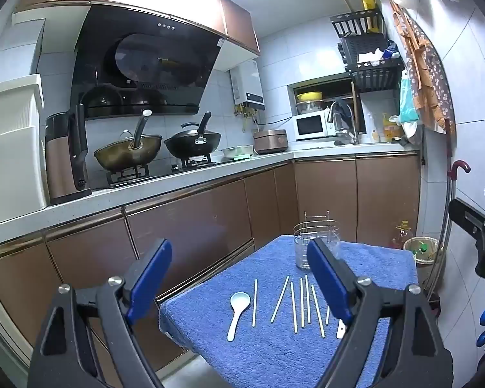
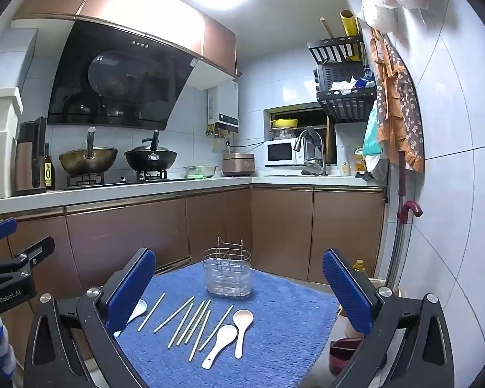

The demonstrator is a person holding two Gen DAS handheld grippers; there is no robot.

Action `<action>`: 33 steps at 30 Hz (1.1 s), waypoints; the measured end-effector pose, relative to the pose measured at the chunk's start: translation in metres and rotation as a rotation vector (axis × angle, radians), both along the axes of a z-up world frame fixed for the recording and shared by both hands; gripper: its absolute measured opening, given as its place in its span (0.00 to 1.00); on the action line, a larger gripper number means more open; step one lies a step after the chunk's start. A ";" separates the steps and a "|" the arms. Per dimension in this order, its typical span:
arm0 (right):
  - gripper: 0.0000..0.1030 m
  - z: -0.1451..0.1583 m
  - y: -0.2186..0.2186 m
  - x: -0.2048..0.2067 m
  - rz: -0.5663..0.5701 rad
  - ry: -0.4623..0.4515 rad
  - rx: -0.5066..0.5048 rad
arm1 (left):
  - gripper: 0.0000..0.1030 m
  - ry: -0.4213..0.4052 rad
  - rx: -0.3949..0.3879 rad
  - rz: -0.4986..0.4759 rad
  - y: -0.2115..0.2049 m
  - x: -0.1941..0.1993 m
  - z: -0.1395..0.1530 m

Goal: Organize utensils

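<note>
hovering above the blue towel (image 2: pixel 284 323) that covers the small surface, both tongs are spread wide and carry nothing: the left tongs (image 1: pixel 239 278) hang over the near-left part of the layout, the right tongs (image 2: pixel 239 287) over its middle. nothing looks sorted yet. the wire utensil holder (image 2: pixel 228 274) with its clear liner stands upright at the far end of the towel, apparently empty, and the chopsticks (image 2: pixel 190 323) lie loose in a rough fan in front of it, some nearly touching. three white spoons lie among them: one spoon (image 2: pixel 242 326) and a second spoon (image 2: pixel 220 344) on the right of the fan, a third spoon (image 1: pixel 237 313) on the left. i reckon the sensible start is a piece on the outer edge, since the sticks in the middle lie too close to pinch one without nudging its neighbour. a stick is thin and sits low in the pile of the towel, so the tongs should come down straight, straddling it across its length near the middle, and close gently. dropping it in wants a near-vertical tilt, as the holder looks light and could tip if knocked. behind are brown cabinets (image 2: pixel 145 226), two woks (image 2: pixel 87 160), a microwave (image 2: pixel 281 152) and a bin with bottles (image 1: pixel 420 249), all well apart from the work.
</note>
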State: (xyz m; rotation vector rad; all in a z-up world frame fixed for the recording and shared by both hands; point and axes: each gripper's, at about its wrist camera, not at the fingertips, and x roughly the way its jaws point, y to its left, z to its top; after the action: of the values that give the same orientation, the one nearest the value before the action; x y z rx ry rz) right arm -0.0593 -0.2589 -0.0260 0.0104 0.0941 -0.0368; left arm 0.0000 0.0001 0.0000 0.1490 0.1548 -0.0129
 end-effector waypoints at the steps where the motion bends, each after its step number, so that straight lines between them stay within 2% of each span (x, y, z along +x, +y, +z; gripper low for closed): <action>1: 1.00 0.001 0.001 0.001 0.001 0.001 0.000 | 0.82 0.001 -0.001 -0.001 0.000 0.000 0.000; 7: 1.00 0.001 0.001 0.002 0.002 -0.002 0.008 | 0.82 0.000 -0.011 -0.002 0.000 0.000 0.000; 11: 1.00 0.001 -0.001 0.003 -0.002 -0.019 0.014 | 0.82 -0.034 -0.038 -0.005 -0.002 0.000 -0.004; 14: 1.00 -0.001 -0.002 0.004 0.001 -0.025 0.015 | 0.82 -0.028 -0.059 -0.020 -0.001 0.002 -0.004; 24: 1.00 -0.009 -0.010 0.018 -0.011 0.017 0.006 | 0.82 -0.009 -0.026 -0.077 -0.013 0.017 -0.009; 30: 1.00 -0.015 -0.018 0.029 -0.029 0.062 0.018 | 0.82 -0.006 -0.044 -0.125 -0.019 0.024 -0.008; 33: 1.00 -0.017 -0.020 0.033 -0.034 0.068 0.010 | 0.82 -0.008 -0.065 -0.118 -0.018 0.029 -0.007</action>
State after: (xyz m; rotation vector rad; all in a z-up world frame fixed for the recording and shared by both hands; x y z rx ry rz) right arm -0.0262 -0.2791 -0.0427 0.0203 0.1619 -0.0702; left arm 0.0287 -0.0181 -0.0067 0.0928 0.1371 -0.1349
